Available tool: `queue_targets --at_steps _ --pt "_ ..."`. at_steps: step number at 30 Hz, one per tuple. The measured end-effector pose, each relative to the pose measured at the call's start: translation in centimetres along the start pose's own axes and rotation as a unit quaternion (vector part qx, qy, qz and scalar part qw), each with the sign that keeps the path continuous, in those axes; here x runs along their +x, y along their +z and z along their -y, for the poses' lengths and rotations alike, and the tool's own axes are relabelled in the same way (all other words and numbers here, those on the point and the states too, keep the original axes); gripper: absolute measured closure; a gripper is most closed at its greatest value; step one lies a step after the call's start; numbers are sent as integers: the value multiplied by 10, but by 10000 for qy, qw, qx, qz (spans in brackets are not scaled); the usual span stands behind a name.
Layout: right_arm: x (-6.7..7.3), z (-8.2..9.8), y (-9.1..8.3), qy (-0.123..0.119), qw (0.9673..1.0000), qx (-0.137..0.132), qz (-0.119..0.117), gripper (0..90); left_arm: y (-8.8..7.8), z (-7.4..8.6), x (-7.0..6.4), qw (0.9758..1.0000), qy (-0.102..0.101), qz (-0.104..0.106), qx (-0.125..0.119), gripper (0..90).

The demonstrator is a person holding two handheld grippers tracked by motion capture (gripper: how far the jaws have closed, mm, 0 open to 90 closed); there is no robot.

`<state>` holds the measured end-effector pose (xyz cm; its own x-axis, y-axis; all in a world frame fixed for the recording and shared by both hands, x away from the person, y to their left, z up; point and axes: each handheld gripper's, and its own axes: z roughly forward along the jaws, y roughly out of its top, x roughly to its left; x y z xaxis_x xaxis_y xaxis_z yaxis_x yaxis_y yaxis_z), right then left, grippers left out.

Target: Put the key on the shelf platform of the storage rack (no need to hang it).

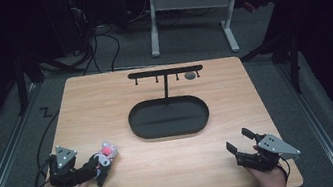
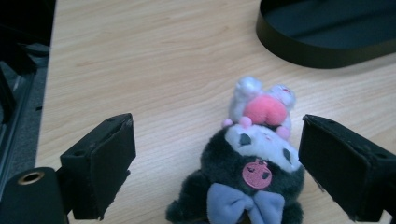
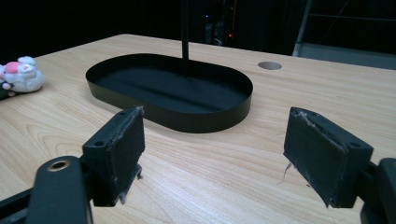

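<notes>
1. Clearly, the left gripper (image 2: 219, 163) stands released: its two black pads (image 2: 100, 163) sit apart on either side of the plush toy (image 2: 252, 163), with bare wood visible between the left pad and the toy's fur, so nothing is squeezed.
2. Between those pads the toy lies on the table (image 1: 107, 113) near its front left corner, head pointing away towards the tray. That placing looks deliberate to me: the jaws straddle the soft body at its widest part, ready either to close on it or to lift clear.
3. Over on the other side, the right gripper (image 1: 240, 143) is also released and holds nothing; its pads (image 3: 116, 149) frame only bare wood, and frayed threads hang from their edges.
4. It hovers near the front right corner, well apart from the toy, which suggests it is waiting its turn.
5. Further out, a black oval tray (image 1: 170, 131) sits in the middle of the table, and a thin post rises from it to a crossbar with small hooks (image 1: 165, 72). My guess is the toy is meant to hang there or go into the tray.
6. A round hole (image 1: 190, 75) shows in the wood behind the stand.
7. As for writing, none is readable; the toy wears a blue bow (image 2: 245, 205) and a pink round badge (image 2: 256, 173) with a little face on it, no letters.
</notes>
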<state>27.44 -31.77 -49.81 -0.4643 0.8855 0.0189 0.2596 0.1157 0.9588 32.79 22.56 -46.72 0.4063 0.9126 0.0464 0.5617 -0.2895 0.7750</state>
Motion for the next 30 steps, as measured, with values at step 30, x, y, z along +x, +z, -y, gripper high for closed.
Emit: queue_targets --at_steps 30 --pt "-3 5 -7 151 9998 141 57 243 33 -31 -24 9737 311 521 2197 60"
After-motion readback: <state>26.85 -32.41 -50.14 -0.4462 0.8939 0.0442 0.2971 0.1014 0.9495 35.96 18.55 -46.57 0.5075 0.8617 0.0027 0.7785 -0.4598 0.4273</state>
